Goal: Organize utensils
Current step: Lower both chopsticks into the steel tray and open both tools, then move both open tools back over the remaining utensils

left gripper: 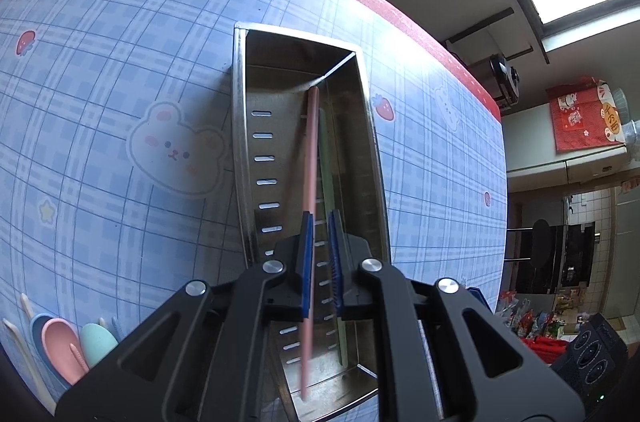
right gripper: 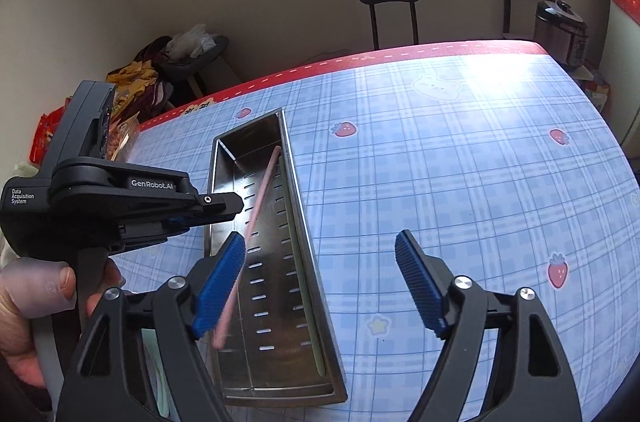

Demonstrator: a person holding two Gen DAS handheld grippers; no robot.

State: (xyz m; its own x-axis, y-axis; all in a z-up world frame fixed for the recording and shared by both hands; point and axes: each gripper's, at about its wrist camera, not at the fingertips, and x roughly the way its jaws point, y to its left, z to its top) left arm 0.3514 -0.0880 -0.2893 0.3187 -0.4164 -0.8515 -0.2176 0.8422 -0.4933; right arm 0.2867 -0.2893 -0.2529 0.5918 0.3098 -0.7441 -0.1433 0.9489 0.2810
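Our left gripper (left gripper: 320, 222) is closed on a pink chopstick (left gripper: 311, 158), holding it slanted over the long steel utensil tray (left gripper: 240, 126), its tip at the tray's far end. A green chopstick (left gripper: 325, 158) lies along the tray's floor. Our right gripper (right gripper: 320, 282) is spread wide and empty above the table's (right gripper: 460, 182) near edge. Spoons (left gripper: 60, 342) sit by the table's edge.

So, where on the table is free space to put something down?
The blue checked tablecloth is bare right of the long steel tray, up to its red border, and also left of the tray around the rabbit print. It is crowded near the pastel spoons at the near-left corner.
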